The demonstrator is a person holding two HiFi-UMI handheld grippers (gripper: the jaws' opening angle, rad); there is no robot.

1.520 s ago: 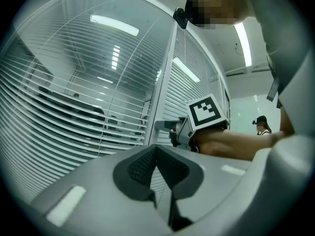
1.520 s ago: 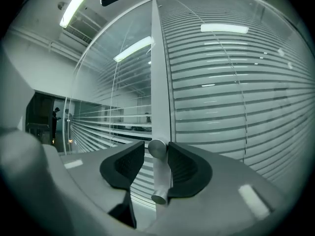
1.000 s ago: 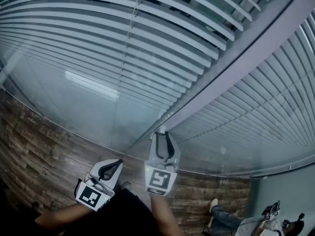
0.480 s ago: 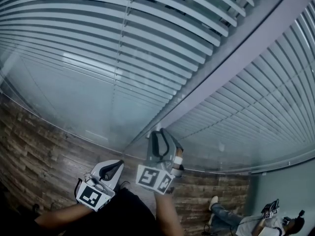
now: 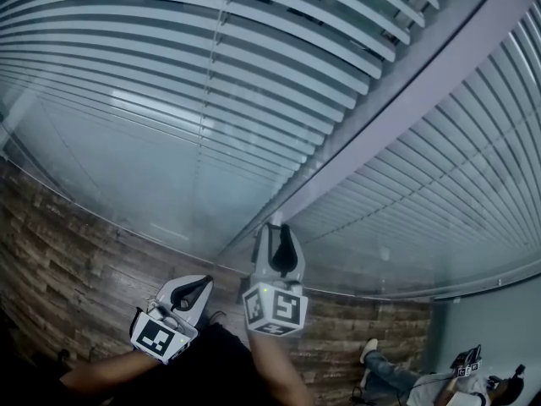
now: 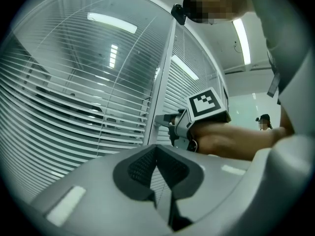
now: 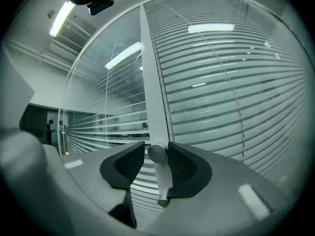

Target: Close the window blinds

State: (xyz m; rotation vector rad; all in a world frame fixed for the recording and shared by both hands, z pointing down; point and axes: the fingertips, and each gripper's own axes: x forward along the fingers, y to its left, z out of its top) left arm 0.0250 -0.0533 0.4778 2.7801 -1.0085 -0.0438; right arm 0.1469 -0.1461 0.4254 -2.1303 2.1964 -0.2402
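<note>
Horizontal slat blinds (image 5: 211, 74) hang behind glass on both sides of a grey frame post (image 5: 406, 100). On the post (image 7: 151, 82) sits a small metal knob (image 7: 157, 153) with a short lever (image 7: 161, 181) below it. My right gripper (image 5: 279, 231) reaches up to the post. Its jaws are opening, with the knob between them (image 7: 157, 156), close to the right pad and apart from the left one. My left gripper (image 5: 201, 282) hangs lower left, away from the blinds, with its pads (image 6: 157, 181) together on nothing. The left gripper view shows the right gripper (image 6: 161, 120) at the post.
A wood-plank floor (image 5: 68, 244) runs along the foot of the glass wall. A person (image 5: 423, 383) sits on the floor at the lower right. Ceiling lights (image 5: 156, 146) reflect in the glass.
The right gripper rolled to one side at the knob half a second ago and is now upright again. The left gripper has not moved.
</note>
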